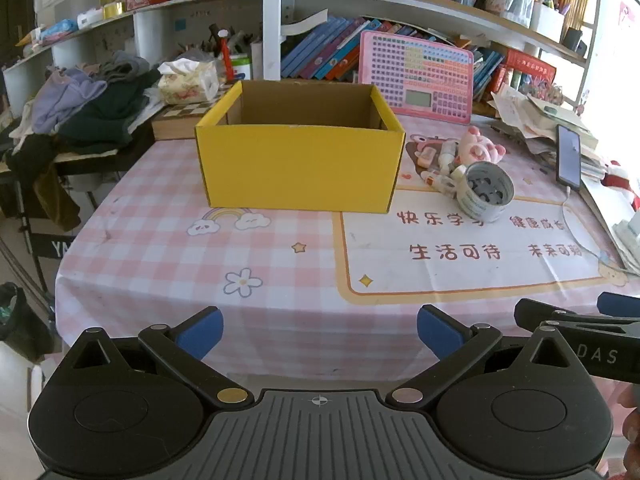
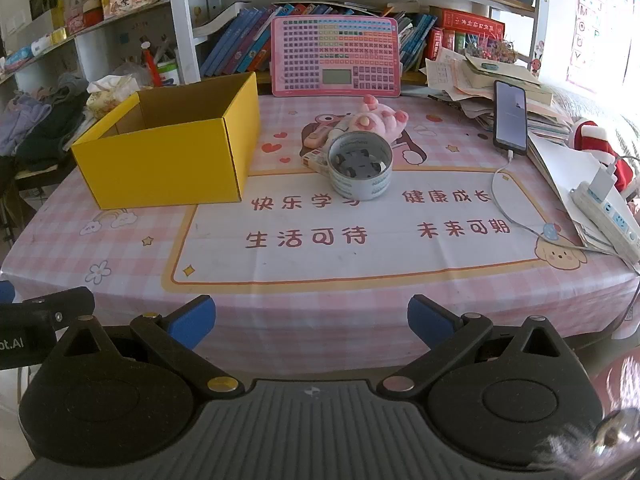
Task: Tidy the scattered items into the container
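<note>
An open yellow cardboard box (image 1: 298,168) (image 2: 168,164) stands on the pink checked tablecloth, its brown inside showing nothing. To its right lies a cluster: a white tape roll (image 1: 486,192) (image 2: 360,170), a pink plush toy (image 1: 478,148) (image 2: 374,120) and small bottles and pink bits (image 1: 438,164) (image 2: 318,136) partly hidden behind the roll. My left gripper (image 1: 320,332) hangs open over the table's near edge, in front of the box. My right gripper (image 2: 312,322) is open too, at the near edge in front of the roll. Nothing is between either pair of fingers.
A pink keyboard toy (image 2: 336,58) leans on the bookshelf behind. A phone (image 2: 510,118) on a cable leans on a paper stack at right, with a power strip (image 2: 608,210) nearby. Clothes (image 1: 84,108) and a tissue pack (image 1: 188,80) sit left of the box.
</note>
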The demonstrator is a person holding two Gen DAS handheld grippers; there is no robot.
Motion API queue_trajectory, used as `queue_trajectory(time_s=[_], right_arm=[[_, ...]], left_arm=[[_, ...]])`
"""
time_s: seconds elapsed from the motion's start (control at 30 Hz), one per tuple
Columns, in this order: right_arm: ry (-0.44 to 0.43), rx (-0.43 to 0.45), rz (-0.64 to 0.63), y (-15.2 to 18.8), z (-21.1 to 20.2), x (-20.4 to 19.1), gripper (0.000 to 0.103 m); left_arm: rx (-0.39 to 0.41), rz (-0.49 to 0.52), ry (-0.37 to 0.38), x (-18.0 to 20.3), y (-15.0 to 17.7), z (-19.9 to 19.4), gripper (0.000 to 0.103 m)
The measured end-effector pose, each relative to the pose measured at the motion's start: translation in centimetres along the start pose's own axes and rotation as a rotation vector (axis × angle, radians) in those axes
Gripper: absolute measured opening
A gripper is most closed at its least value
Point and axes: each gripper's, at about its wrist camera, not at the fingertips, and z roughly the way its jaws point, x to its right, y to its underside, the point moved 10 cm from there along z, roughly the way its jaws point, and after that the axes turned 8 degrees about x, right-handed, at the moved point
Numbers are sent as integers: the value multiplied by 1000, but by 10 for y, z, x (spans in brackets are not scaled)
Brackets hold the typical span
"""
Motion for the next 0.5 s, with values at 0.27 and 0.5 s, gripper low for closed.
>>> queue_trajectory(time_s=[0.27,0.5], right_arm=[[-1,0,-8,-1,2,-3,103],[0,0,-7,-1,2,-2,103]], left_arm=[[-4,-5,-6,-2,1,1,103],[0,-5,-4,-1,1,0,103]])
